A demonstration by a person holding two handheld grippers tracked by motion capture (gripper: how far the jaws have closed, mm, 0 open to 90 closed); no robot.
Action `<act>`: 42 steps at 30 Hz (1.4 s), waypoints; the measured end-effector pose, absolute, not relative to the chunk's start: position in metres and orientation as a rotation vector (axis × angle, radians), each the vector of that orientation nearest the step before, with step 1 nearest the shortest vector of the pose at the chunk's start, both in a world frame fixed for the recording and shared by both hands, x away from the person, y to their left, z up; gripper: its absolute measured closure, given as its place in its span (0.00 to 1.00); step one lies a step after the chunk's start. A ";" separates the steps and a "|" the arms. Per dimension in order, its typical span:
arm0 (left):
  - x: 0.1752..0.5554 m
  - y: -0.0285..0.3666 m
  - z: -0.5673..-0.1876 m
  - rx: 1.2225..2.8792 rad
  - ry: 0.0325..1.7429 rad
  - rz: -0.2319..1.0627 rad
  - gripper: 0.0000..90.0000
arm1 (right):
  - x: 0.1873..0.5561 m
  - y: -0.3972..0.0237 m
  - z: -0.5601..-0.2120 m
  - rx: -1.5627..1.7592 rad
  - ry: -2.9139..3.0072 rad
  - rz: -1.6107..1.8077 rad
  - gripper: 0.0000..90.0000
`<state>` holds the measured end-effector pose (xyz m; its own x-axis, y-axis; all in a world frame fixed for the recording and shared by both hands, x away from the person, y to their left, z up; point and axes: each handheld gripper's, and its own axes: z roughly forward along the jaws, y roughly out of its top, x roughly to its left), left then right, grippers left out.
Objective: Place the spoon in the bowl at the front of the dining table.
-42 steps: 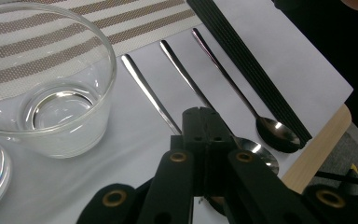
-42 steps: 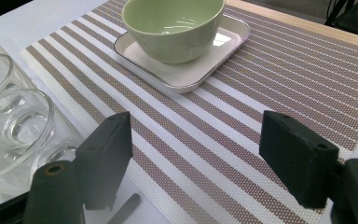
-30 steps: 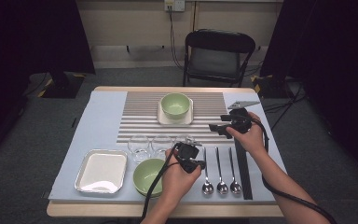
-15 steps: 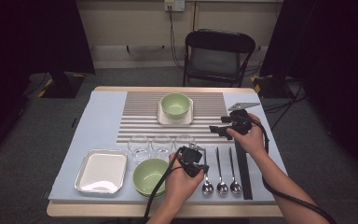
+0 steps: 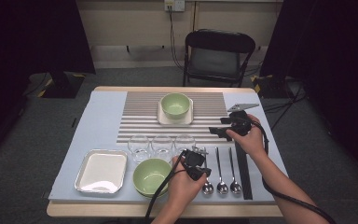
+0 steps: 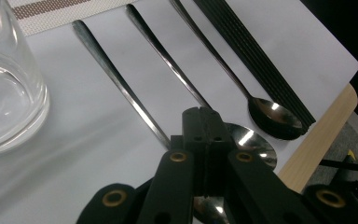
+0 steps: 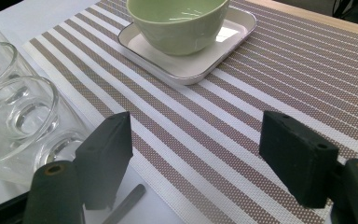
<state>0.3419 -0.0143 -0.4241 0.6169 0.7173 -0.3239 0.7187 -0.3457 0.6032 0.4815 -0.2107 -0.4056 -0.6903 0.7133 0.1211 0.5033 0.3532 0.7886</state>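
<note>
My left gripper (image 5: 203, 171) (image 6: 204, 116) hangs low over the near end of three spoons (image 5: 220, 173), jaws shut with nothing seen between them. The left spoon (image 6: 116, 79) runs under the jaws, and the middle spoon (image 6: 168, 56) and right spoon (image 6: 275, 114) lie beside it. My right gripper (image 5: 218, 131) (image 7: 196, 140) is held over the right part of the striped placemat (image 5: 140, 116) (image 7: 270, 60). It is open and empty, pointing toward a green bowl (image 5: 175, 105) (image 7: 177, 18) on a white square plate (image 7: 191, 65).
Three glasses (image 5: 162, 143) (image 7: 18, 116) stand in a row at the mat's near edge. A second green bowl (image 5: 149, 176) and a metal tray (image 5: 101, 170) sit near the front. A black ribbed strip (image 5: 242, 172) (image 6: 256, 56) lies right of the spoons. A chair (image 5: 219, 51) stands behind.
My left gripper has shifted a little toward the near right, over the spoon bowls. The right gripper has stayed put.
</note>
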 end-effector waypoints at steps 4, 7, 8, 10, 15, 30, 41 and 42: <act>0.341 -0.016 -0.428 2.107 1.128 -0.004 1.00 | 0.481 -0.210 -0.406 1.084 2.375 1.249 0.28; 0.340 -0.018 -0.429 2.108 1.132 0.002 1.00 | 0.481 -0.209 -0.407 1.083 2.378 1.250 0.28; 0.339 -0.018 -0.430 2.113 1.131 0.003 1.00 | 0.481 -0.209 -0.407 1.084 2.381 1.252 0.28; 0.339 -0.019 -0.431 2.112 1.131 -0.001 1.00 | 0.480 -0.208 -0.407 1.076 2.386 1.249 0.28; 0.337 -0.019 -0.434 2.110 1.130 -0.005 1.00 | 0.479 -0.208 -0.408 1.081 2.385 1.247 0.28; 0.334 -0.020 -0.441 2.116 1.136 -0.009 1.00 | 0.478 -0.205 -0.411 1.073 2.395 1.257 0.28; 0.332 -0.022 -0.446 2.119 1.142 -0.012 1.00 | 0.476 -0.204 -0.414 1.074 2.407 1.262 0.28; 0.331 -0.022 -0.446 2.122 1.142 -0.010 1.00 | 0.476 -0.204 -0.415 1.076 2.408 1.261 0.28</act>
